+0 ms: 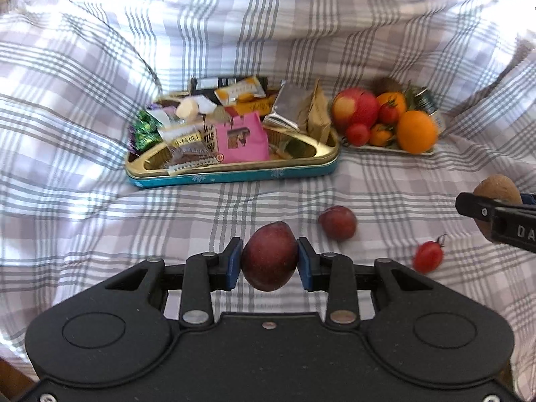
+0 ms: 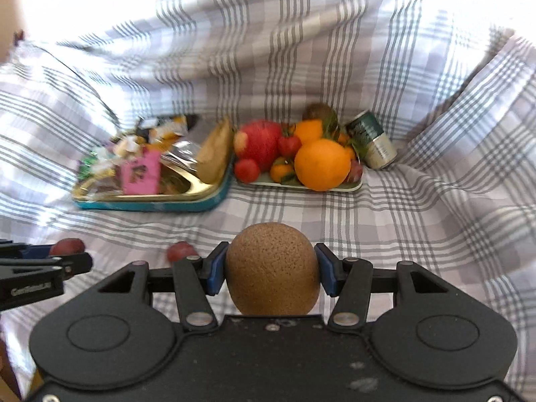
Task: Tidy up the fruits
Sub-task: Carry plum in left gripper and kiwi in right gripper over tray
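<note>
My left gripper (image 1: 270, 261) is shut on a dark red plum (image 1: 270, 256), its blue pads pressing both sides, lifted off the plaid cloth. My right gripper (image 2: 272, 269) is shut on a brown kiwi (image 2: 272, 268), also held above the cloth. A second plum (image 1: 337, 222) and a cherry tomato (image 1: 428, 256) lie loose on the cloth between the grippers. At the back right, a pale fruit tray (image 2: 335, 188) holds a red apple (image 2: 259, 144), an orange (image 2: 321, 164), tomatoes, small oranges and another kiwi.
A gold and teal tin (image 1: 234, 174) full of snack packets stands left of the fruit tray. A green drink can (image 2: 372, 139) leans behind the tray at the right. Raised folds of the plaid cloth (image 1: 83, 83) surround the area.
</note>
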A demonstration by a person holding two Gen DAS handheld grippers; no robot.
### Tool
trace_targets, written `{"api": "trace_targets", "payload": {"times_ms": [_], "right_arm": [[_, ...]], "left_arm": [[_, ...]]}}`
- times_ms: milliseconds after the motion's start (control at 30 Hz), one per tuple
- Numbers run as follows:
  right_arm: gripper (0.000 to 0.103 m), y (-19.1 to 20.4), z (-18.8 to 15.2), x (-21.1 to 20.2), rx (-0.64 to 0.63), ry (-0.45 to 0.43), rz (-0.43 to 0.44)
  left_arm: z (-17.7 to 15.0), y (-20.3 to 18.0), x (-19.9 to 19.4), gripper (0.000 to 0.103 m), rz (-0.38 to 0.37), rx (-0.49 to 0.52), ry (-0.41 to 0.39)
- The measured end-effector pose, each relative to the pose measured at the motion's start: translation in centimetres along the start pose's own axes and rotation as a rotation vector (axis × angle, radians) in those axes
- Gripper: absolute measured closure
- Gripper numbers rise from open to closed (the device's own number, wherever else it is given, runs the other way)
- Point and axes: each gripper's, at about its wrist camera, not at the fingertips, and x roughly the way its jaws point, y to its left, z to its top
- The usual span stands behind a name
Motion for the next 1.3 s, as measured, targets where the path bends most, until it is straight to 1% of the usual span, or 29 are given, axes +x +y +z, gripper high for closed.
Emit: {"api": "trace_targets", "payload": {"times_ms": [200,367,567,800,1000,1100,1300], "right_arm": [[0.047,0.7,-2.3,-6.5,0.006,-0.053,0.045],[0.047,1.3,-5.4,-11.5,0.014,-0.099,0.067],[0.047,2.0,-9.2,-15.5,0.058,-0.101,0.108],[0.046,2.7,-13.3,-18.6,0.105,-0.097,0.134],[0.046,3.0,-15.5,-20.8,0.116,-0.104,0.131],[0.046,3.2,-16.1,-21.3,0.116,-0.100,0.129],[0.046,3.9,-16.7,-20.1,0.106,-0.052,0.121]], "left_arm": [[-2.0,-0.6,-4.6,0.059,0.006,0.011,-0.026],[-4.4,-1.0,-7.5,0.059,0.006,0.014,-0.029],[-7.4,-1.5,-10.1,0.059,-0.003,-0.004,-0.022],[-10.7,-1.6,-12.5,0.059,0.004,-0.041,-0.015],[-13.1,-1.1,-13.8,0.059,0.043,-0.067,-0.016],[-13.8,-0.7,-13.7,0.059,0.066,-0.083,-0.002],[-14.6,0.5,-12.1,0.059,0.082,-0.131,0.044]]}}
